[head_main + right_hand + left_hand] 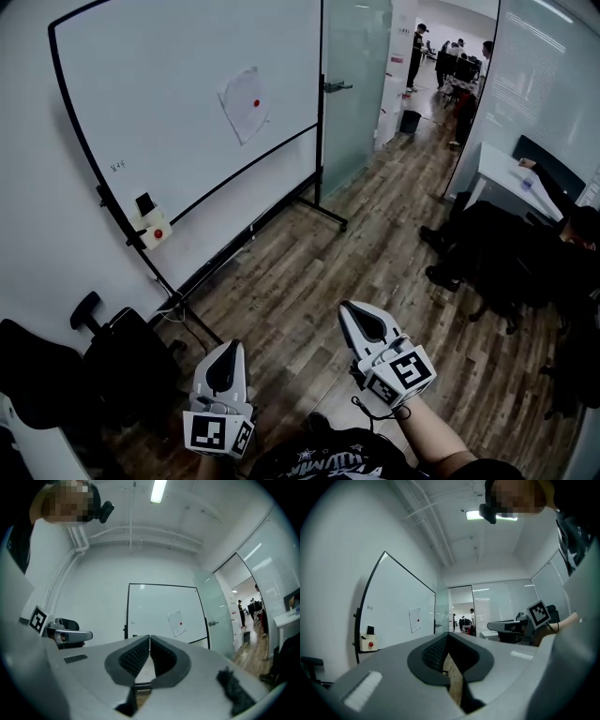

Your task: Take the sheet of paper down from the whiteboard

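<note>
The sheet of paper (244, 103) hangs on the whiteboard (169, 122), right of the board's middle and in its upper half, tilted so one corner points down and pinned through its middle by a small red magnet (256, 103). Both grippers are well apart from it, low in the head view over the wooden floor (375, 253). The left gripper (229, 352) has its jaws pressed together with nothing between them, and its own view shows the two dark pads meeting along a single seam. The right gripper (354, 314) is likewise closed and empty, its pads meeting in a thin line that points toward the board. On the whiteboard's left frame, low down, sits a small white holder (154, 232) with a red dot on its front. A black block (144, 203) stands at its top edge, though whether it rests inside the holder or just behind it cannot be told. A few small handwritten marks (117, 166) lie on the board above the holder. Farther off, past the frosted glass panel (356, 84), a dark bin (410, 121) stands on the floor by the wall, and what it contains is not visible. People (417, 52) stand around desks in the far room. At the right a person in dark clothing (525, 262) sits beside a white desk (502, 173).
</note>
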`<state>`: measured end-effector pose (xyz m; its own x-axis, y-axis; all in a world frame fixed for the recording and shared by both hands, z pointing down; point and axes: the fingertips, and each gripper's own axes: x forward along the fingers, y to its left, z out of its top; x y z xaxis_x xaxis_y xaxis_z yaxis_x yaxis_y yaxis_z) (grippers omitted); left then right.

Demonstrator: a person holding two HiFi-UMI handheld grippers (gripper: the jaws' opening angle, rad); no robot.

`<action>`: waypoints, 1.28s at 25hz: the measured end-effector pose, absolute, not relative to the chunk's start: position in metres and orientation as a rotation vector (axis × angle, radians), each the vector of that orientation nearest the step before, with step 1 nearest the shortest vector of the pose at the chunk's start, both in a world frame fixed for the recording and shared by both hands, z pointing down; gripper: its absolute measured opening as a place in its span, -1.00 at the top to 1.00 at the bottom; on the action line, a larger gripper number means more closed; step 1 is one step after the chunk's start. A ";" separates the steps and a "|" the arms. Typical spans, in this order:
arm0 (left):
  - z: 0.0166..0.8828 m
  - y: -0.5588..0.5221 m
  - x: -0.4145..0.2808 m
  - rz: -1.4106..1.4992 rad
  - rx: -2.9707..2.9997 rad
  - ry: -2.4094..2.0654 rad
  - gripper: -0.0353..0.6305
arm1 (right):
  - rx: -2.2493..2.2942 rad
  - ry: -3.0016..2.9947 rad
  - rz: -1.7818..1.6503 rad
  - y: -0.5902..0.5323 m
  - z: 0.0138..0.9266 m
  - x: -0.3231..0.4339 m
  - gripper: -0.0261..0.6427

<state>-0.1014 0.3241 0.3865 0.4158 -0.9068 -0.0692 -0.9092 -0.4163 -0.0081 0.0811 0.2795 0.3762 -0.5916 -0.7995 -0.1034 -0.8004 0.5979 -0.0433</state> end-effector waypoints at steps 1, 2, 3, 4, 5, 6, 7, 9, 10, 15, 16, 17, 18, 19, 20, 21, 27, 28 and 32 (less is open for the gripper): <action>0.386 0.321 -0.099 0.073 -2.596 1.674 0.87 | -1.356 2.706 0.002 0.275 0.378 0.084 0.88; 0.386 0.317 -0.097 0.063 -2.589 1.681 0.87 | -1.350 2.706 -0.009 0.270 0.380 0.086 0.88; 0.387 0.314 -0.096 0.056 -2.581 1.693 0.87 | -1.342 2.706 -0.019 0.265 0.381 0.089 0.88; 0.387 0.310 -0.094 0.052 -2.573 1.708 0.87 | -1.333 2.707 -0.027 0.261 0.383 0.092 0.88; 0.387 0.307 -0.091 0.052 -2.566 1.722 0.87 | -1.324 2.713 -0.033 0.257 0.385 0.094 0.88; 0.387 0.304 -0.088 0.052 -2.560 1.732 0.87 | -1.314 2.723 -0.037 0.253 0.387 0.096 0.87; 0.387 0.301 -0.085 0.049 -2.553 1.737 0.87 | -1.305 2.737 -0.042 0.249 0.389 0.098 0.88; 0.385 0.295 -0.079 0.034 -2.531 1.739 0.87 | -1.286 2.764 -0.052 0.242 0.392 0.099 0.88; 0.383 0.293 -0.077 0.029 -2.517 1.741 0.87 | -1.273 2.769 -0.054 0.238 0.393 0.100 0.88; 0.381 0.287 -0.082 0.046 -2.487 1.806 0.87 | -1.248 2.773 -0.066 0.221 0.395 0.101 0.87; 0.384 0.284 -0.085 0.042 -2.488 1.818 0.87 | -1.253 2.771 -0.067 0.217 0.396 0.100 0.87; 0.388 0.282 -0.087 0.035 -2.491 1.829 0.87 | -1.256 2.769 -0.071 0.213 0.398 0.099 0.87; 0.391 0.279 -0.089 0.028 -2.497 1.837 0.87 | -1.255 2.770 -0.079 0.210 0.400 0.099 0.87; 0.395 0.277 -0.090 0.027 -2.506 1.840 0.87 | -1.250 2.775 -0.087 0.207 0.402 0.098 0.87; 0.397 0.274 -0.090 0.027 -2.514 1.841 0.87 | -1.245 2.782 -0.093 0.204 0.404 0.097 0.87; 0.399 0.271 -0.090 0.028 -2.520 1.841 0.87 | -1.242 2.792 -0.095 0.201 0.406 0.096 0.87; 0.403 0.238 -0.094 0.070 -2.554 1.797 0.87 | -1.263 2.816 -0.082 0.176 0.412 0.091 0.87; 0.404 0.230 -0.096 0.066 -2.561 1.797 0.87 | -1.272 2.819 -0.079 0.169 0.413 0.090 0.87; 0.404 0.196 -0.108 0.072 -2.572 1.795 0.87 | -1.308 2.817 -0.083 0.138 0.413 0.086 0.87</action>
